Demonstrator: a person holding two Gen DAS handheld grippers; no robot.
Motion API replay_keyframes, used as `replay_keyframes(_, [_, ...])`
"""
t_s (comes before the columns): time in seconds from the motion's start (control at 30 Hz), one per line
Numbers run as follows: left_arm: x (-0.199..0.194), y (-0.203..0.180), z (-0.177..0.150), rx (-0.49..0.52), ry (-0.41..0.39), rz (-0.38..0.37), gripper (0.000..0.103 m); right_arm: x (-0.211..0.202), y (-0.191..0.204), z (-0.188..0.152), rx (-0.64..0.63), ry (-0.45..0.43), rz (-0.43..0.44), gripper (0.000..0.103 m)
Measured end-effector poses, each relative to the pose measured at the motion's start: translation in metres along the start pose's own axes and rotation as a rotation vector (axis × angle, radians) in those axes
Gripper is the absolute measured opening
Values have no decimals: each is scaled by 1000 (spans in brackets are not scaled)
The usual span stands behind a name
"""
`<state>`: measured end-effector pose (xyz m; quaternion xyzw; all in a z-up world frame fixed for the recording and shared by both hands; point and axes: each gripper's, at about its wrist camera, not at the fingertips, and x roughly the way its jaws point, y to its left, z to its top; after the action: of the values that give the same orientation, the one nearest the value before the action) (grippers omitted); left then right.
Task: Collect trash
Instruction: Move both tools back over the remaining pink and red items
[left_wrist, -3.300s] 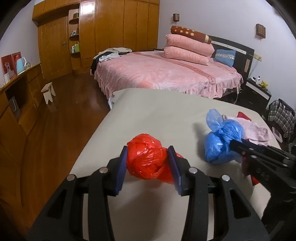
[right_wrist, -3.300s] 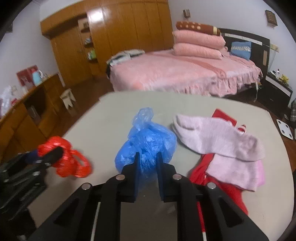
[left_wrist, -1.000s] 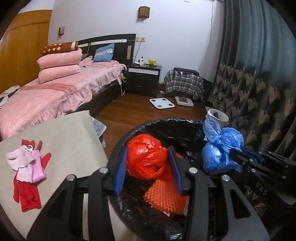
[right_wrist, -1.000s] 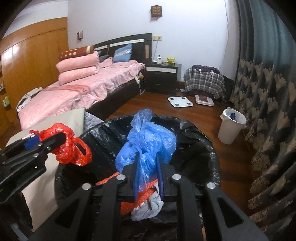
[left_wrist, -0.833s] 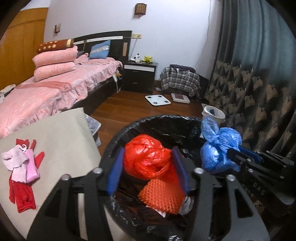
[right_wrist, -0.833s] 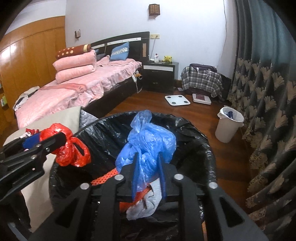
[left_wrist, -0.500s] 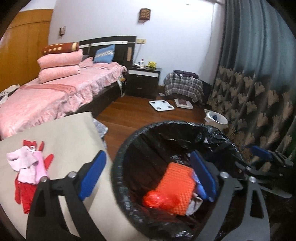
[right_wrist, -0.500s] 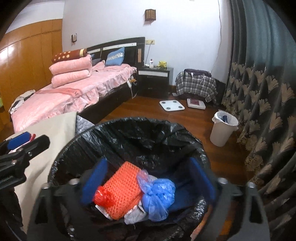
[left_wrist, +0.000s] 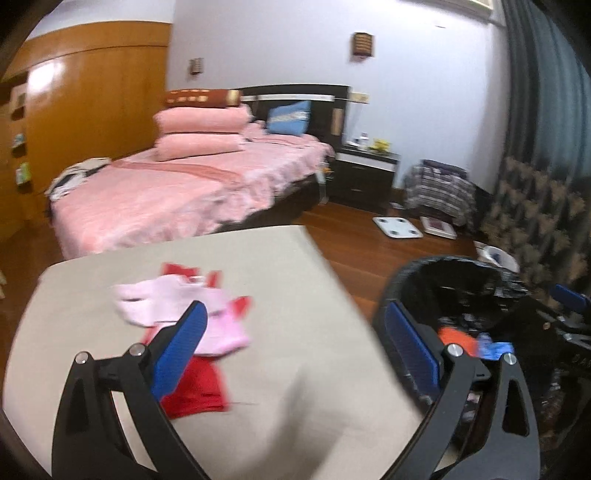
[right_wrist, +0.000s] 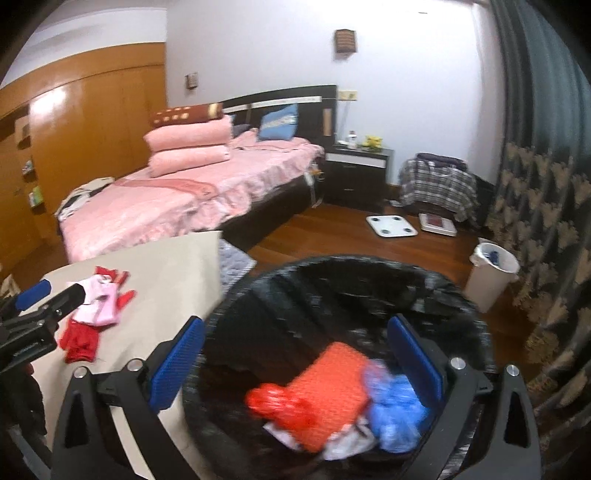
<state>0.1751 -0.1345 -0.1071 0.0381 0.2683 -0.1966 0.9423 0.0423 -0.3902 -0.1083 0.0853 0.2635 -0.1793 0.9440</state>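
Observation:
A black-lined trash bin (right_wrist: 373, 273) stands beside the beige table (left_wrist: 288, 369). Inside it lie the red trash bag (right_wrist: 280, 404), the blue trash bag (right_wrist: 397, 410) and an orange mesh piece (right_wrist: 332, 384). My right gripper (right_wrist: 295, 362) is open and empty over the bin. My left gripper (left_wrist: 295, 347) is open and empty over the table's right edge, with the bin (left_wrist: 472, 273) to its right. Pink and red clothes (left_wrist: 184, 314) lie on the table.
A pink bed (right_wrist: 184, 199) stands behind the table. A small white waste bin (right_wrist: 491, 273), a white scale (right_wrist: 391, 225) and a chair with plaid cloth (right_wrist: 437, 184) are on the wood floor near the patterned curtain (right_wrist: 546, 221).
Both grippers opened and dropped the red and blue bags into the black bin. The left gripper has since swung left, back over the table and the clothes.

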Motion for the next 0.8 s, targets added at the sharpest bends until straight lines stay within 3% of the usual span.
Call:
replay_keyframes(0.37, [-5,98,-3,-68,8,185,94,19,101,11,-94,-10,160,97])
replay_keyframes(0.8, [-1,175,-8,-138,37,300,94,73,194,14,-180,41,280,95])
